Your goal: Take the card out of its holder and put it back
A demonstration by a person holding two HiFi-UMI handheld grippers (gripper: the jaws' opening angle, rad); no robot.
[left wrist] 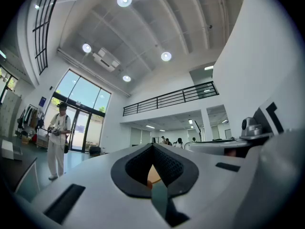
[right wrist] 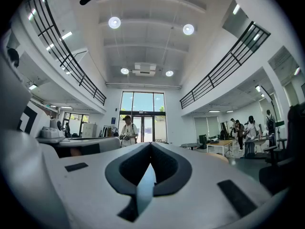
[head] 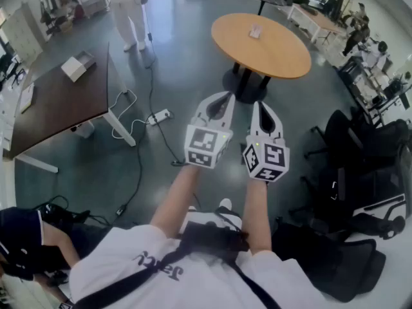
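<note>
Closest in, the wearer's white shirt (head: 161, 262) with a black strap (head: 206, 240) across it, both cut off by the bottom edge. Two bare forearms reach forward, each ending in one marker cube: left cube (head: 206, 145), right cube (head: 266, 159).

Two tools, side by side and just apart. The left hand-held gripper (head: 226, 96) has its jaws pressed together with nothing in them; its own view shows the tips meeting (left wrist: 153, 144), a sliver of orange peeking through the slot behind them. The right hand-held gripper (head: 261, 105) is closed and empty as well, tips meeting in its view (right wrist: 151, 143).

Down on the grey floor (head: 193, 56), one white power strip (head: 161, 116) with black cables trailing off. At the right, a cluster of black chairs (head: 360, 172), overlapping so their number is hard to tell.

Two counters: a dark brown one (head: 64, 102) on the left carrying one white box (head: 77, 65), and a round orange counter (head: 261, 44) straight ahead, well apart from both grippers. On it sits the holder (head: 255, 31), one small pale thing; whether the card is in it is too small to tell.

Farthest, one person in white (head: 129, 11) stands beyond the dark counter, head cut off. Another person (head: 26, 243) is cropped at lower left.
</note>
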